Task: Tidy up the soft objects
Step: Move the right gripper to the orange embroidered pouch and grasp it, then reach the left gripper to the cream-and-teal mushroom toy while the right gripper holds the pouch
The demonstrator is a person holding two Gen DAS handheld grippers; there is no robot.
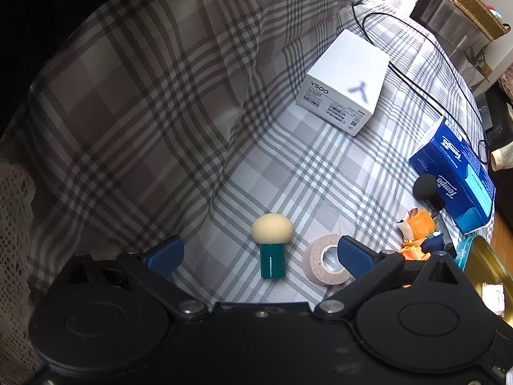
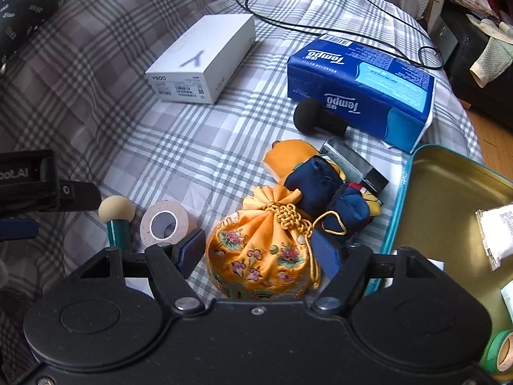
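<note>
Plaid bedding covers the bed (image 1: 288, 166) that carries everything you are working over, with a big plaid pillow (image 1: 144, 112) banked up on the left of your left wrist view. Your left gripper (image 1: 259, 256) hangs with its fingers spread wide and nothing gripped: a cream-headed sponge on a teal handle (image 1: 272, 247) stands between them, clear of both pads, and a roll of beige tape (image 1: 323, 260) lies against the inner side of the right-hand finger. Farther off sit a white phone box (image 1: 346, 80) and a blue tissue pack (image 1: 458, 173), with a black foam-headed piece (image 1: 426, 189) just beside the pack.

From your right wrist view, your right gripper (image 2: 261, 252) straddles the orange embroidered pouch (image 2: 263, 250), which rests on the bed between the blue pads. The fingers stand fairly wide; whether they press on the silk or only flank it you cannot tell from here. A navy drawstring pouch (image 2: 320, 186) lies just behind it, touching its gathered neck, and an open gold tin (image 2: 449, 199) with teal sides sits to the right. A black cable (image 2: 320, 22) loops across the far end of the bed.
</note>
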